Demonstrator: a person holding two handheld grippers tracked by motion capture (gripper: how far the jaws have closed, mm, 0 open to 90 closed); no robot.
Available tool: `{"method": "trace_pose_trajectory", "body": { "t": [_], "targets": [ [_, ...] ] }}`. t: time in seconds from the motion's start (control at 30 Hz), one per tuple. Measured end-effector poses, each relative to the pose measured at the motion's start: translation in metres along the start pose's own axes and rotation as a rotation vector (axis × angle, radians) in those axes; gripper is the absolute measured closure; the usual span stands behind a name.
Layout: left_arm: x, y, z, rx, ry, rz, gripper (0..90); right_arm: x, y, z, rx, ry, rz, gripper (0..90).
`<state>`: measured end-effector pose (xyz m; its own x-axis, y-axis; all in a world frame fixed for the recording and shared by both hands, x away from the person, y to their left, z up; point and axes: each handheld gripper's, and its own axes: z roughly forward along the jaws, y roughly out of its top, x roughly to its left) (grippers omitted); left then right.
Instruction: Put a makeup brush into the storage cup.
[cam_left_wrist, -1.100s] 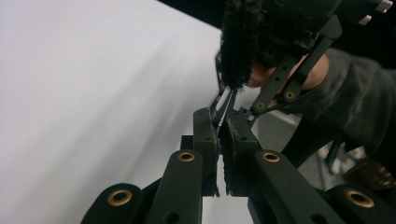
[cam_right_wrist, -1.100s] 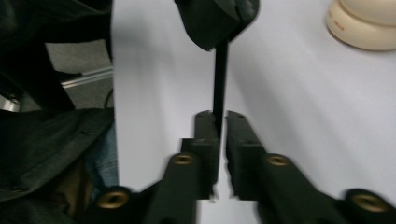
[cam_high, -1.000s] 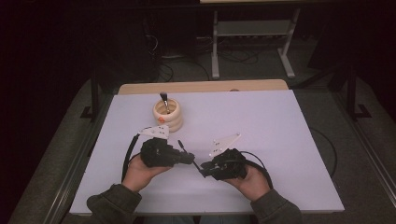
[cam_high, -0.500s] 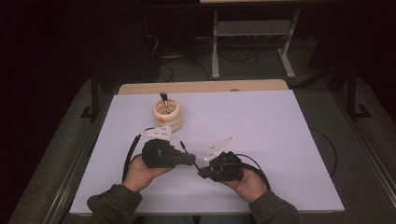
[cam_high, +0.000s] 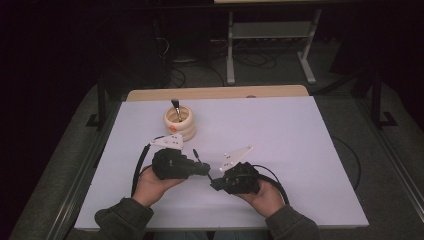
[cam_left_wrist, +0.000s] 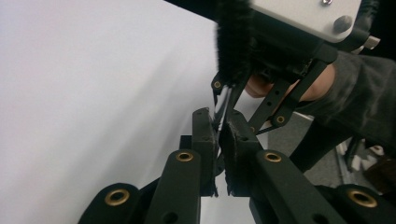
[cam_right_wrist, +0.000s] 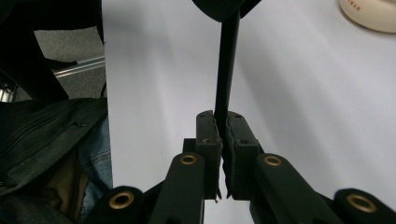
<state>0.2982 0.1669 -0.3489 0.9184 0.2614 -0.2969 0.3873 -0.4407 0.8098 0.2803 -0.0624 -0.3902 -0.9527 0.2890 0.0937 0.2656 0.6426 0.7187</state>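
From the high view we note the left gripper (cam_high: 204, 170) and right gripper (cam_high: 216, 184) held tip to tip near the front of the white table (cam_high: 280, 145), with the cream ring-shaped holder (cam_high: 180, 123) standing behind them. The left gripper view shows its jaws together, empty. The right gripper view adds what the high view cannot resolve: its jaws together beside a thin black rod (cam_right_wrist: 227, 70), grip uncertain.

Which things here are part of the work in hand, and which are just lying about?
In use: thin black stick; right hand-held gripper, shut on it; left hand-held gripper, shut, close by.
Lying about: cream pot; brush standing in it; metal stand on the floor behind.
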Motion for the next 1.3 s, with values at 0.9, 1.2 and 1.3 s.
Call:
{"method": "trace_pose_trajectory", "body": {
  "t": [0.9, 1.2, 1.3],
  "targets": [
    [0.021, 0.0, -0.018, 0.02, 0.112, -0.01, 84.8, -0.022, -0.019, -0.024, -0.07, -0.044, 0.142, 52.2],
    [0.025, 0.002, -0.024, 0.03, 0.13, -0.015, 84.9, -0.03, -0.027, -0.034, -0.088, -0.063, 0.169, 46.4],
    [0.027, 0.002, -0.027, 0.027, 0.137, -0.024, 84.9, -0.031, -0.029, -0.037, -0.091, -0.072, 0.176, 42.7]
  ]
}}
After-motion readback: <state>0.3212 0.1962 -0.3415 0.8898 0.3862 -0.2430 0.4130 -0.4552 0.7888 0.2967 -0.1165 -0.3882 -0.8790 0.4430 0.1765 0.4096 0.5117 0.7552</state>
